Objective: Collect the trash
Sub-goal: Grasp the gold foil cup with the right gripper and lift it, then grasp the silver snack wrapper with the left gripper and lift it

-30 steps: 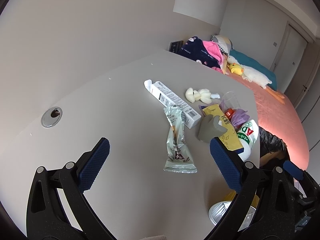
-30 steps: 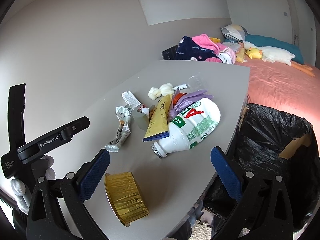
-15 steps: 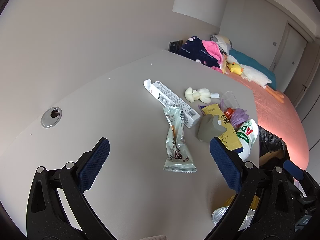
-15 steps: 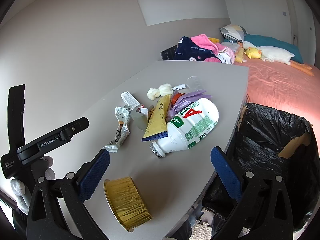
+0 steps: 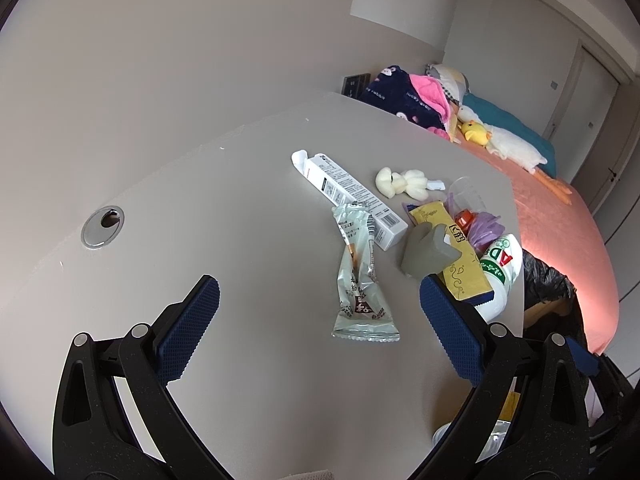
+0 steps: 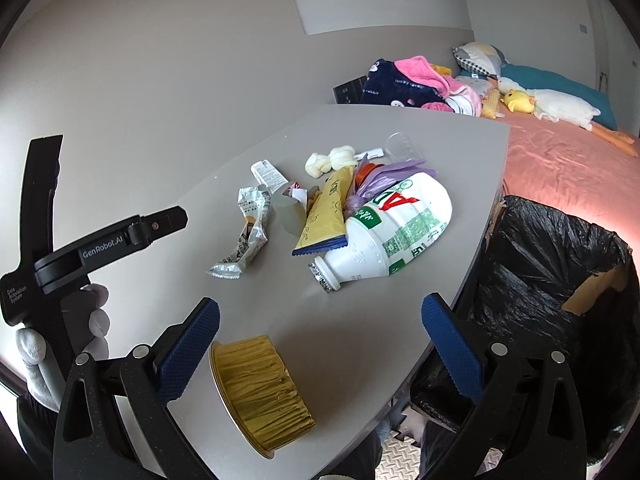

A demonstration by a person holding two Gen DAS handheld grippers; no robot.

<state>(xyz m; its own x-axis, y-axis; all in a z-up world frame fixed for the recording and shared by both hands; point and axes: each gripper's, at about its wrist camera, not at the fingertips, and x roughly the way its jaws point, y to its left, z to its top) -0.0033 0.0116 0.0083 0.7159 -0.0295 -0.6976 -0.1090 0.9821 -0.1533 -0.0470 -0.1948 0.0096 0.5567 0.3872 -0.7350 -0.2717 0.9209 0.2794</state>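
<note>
Where grey table (image 5: pixel 208 184) ends, black-lined bin (image 6: pixel 560 264), pink bed (image 6: pixel 568 160).

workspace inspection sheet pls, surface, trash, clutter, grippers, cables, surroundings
surface: grey table with a round metal grommet in it.
job's things: silver wrapper, white carton, yellow packet, white bottle on its side, gold foil cup on its side near the right gripper, clear cup, purple bag; black-lined bin beside the table edge.
clutter: small cream plush toy, grey lump.
grippers: left gripper open, empty, above the table; right gripper open, empty.
cables: nothing seen.
surroundings: bed with clothes and plush ducks, plain wall.
</note>
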